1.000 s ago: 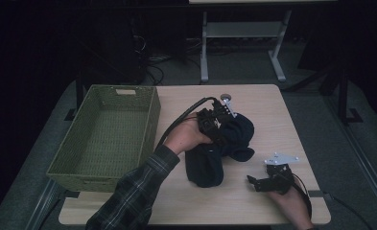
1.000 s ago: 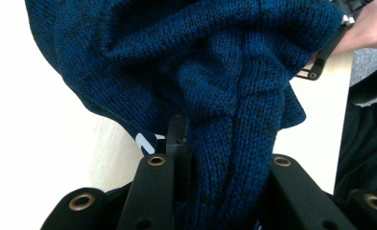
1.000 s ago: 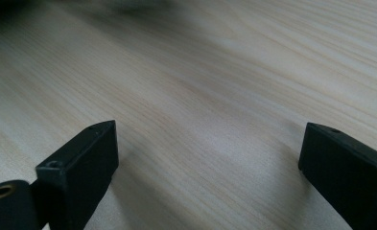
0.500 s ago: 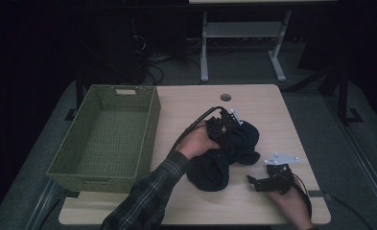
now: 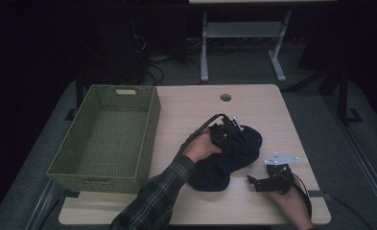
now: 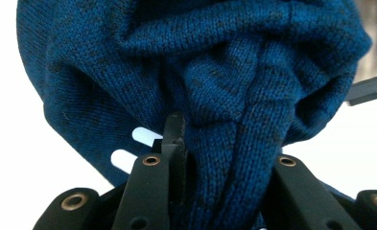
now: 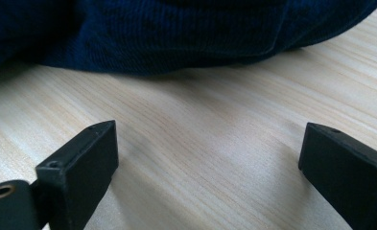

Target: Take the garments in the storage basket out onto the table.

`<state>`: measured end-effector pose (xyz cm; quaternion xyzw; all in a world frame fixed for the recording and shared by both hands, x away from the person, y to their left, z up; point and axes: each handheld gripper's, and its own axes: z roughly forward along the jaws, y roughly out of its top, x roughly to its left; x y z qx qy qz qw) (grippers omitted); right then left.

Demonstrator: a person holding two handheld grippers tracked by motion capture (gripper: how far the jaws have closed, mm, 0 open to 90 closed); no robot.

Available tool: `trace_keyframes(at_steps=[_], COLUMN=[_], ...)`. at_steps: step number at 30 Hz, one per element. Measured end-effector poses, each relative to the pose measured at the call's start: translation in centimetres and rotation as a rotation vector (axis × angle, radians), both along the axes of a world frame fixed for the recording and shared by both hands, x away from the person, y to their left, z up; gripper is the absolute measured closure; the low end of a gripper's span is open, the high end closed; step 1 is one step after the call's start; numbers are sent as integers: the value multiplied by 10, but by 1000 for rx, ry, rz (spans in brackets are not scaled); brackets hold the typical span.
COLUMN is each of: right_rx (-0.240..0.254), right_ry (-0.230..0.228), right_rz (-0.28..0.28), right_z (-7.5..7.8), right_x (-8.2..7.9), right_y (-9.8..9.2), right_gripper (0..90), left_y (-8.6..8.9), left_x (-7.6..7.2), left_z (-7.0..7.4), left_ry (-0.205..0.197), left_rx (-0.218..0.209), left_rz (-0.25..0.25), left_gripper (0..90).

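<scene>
One green basket (image 5: 104, 139) stood at the table's (image 5: 267, 103) left edge. Mid-table, the left gripper (image 5: 228, 135) pinched a fold of the dark blue knit garment (image 5: 224, 165), hiding one jaw tip. Near the right front corner, the right gripper (image 5: 255, 182) rested spread, empty.

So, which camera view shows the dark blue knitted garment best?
The left gripper view: the dark blue knitted garment is close, its knit and folds clear, a bunch between the left gripper jaws. The high view shows its whole dark heap on the table; the right gripper view shows its lower edge.
</scene>
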<state>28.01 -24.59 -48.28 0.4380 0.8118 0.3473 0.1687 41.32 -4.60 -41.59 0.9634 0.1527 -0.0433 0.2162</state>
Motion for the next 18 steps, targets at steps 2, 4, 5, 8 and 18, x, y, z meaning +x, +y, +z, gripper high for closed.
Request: trace_keyframes(at_steps=[2, 4, 5, 8, 18], right_rx=[0, 0, 3, 4, 1], right_ry=[0, 1, -1, -1, 2], right_rz=[0, 0, 0, 0, -1], right_z=[0, 0, 0, 0, 0], right_x=[0, 0, 0, 0, 0], right_y=[0, 0, 0, 0, 0], right_gripper=[59, 59, 59, 60, 59], left_y=[-2, -4, -5, -5, 14], left_x=[2, 1, 1, 1, -4], left_z=[-8, -12, -14, -14, 18], left_ry=[1, 6, 5, 2, -55], left_rx=[6, -2, -2, -3, -52], left_rz=[3, 7, 3, 5, 31], left_gripper=[705, 700, 697, 675, 361])
